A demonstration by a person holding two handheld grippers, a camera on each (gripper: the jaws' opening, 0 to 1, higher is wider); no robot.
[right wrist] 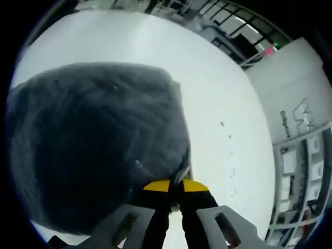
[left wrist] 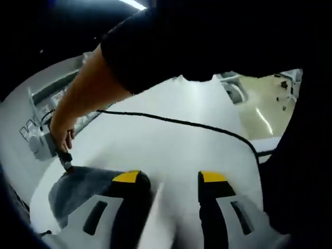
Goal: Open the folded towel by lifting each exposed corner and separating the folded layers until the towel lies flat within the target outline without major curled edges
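The left gripper [left wrist: 169,181] has its two yellow-tipped fingers [left wrist: 129,179] spread wide apart, holding nothing. The right gripper [right wrist: 175,185] has its fingers [right wrist: 156,185] pressed together, pinching the edge of the gray towel [right wrist: 93,140] at its corner. In the left gripper view, the person's bare forearm [left wrist: 85,91] extends from a dark sleeve [left wrist: 155,46], its hand [left wrist: 61,132] gripping the right gripper's handle.

A broad white surface [left wrist: 171,140] under a ceiling strip light [left wrist: 132,4]; glossy pale floor [left wrist: 262,106] beyond, shelving [right wrist: 303,176] alongside.
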